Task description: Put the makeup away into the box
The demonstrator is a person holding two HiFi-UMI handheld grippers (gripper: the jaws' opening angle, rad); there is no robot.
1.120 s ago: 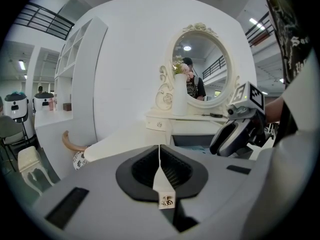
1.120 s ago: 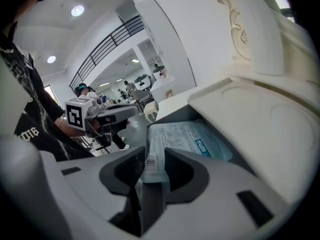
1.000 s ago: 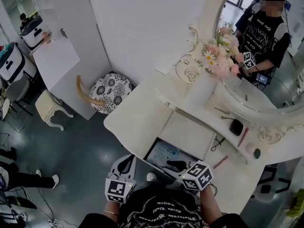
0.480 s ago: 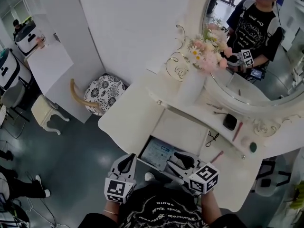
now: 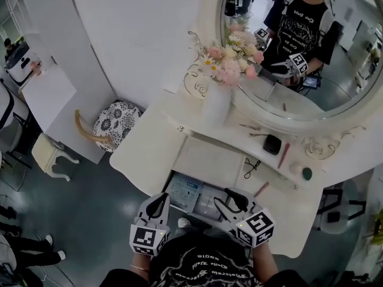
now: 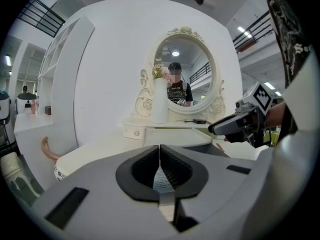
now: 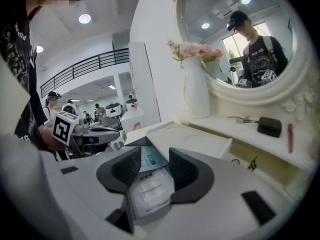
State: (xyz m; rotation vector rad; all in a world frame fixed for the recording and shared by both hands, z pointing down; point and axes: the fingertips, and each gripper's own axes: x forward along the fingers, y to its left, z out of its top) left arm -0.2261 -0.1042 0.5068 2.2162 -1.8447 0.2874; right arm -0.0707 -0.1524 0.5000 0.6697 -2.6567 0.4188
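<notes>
The dressing table's drawer [image 5: 175, 182] stands pulled out, with blue-and-white packets [image 5: 187, 190] lying in it. My right gripper [image 5: 227, 200] hovers over the drawer's near right part. Its jaws have just been opening and are apart, with nothing between them; the packets [image 7: 149, 160] show beyond the gap. Left of the drawer's front, my left gripper [image 5: 158, 202] has its jaws closed together and holds nothing. A black compact [image 5: 272, 143], a red pencil [image 5: 283, 155] and a green round piece [image 5: 307, 173] lie on the shelf under the mirror. A pink pencil [image 5: 261, 189] lies on the tabletop.
A tall white vase [image 5: 216, 103] of flowers stands at the shelf's left end before the oval mirror [image 5: 299, 58]. A black cord or clip [image 5: 251, 167] lies beside the raised lid panel [image 5: 206, 160]. A patterned stool [image 5: 114, 118] stands on the floor to the left.
The right gripper has lifted out of the drawer and tilted up toward level. The left gripper has shifted a little. The head view has swung, so the table sits further left.
</notes>
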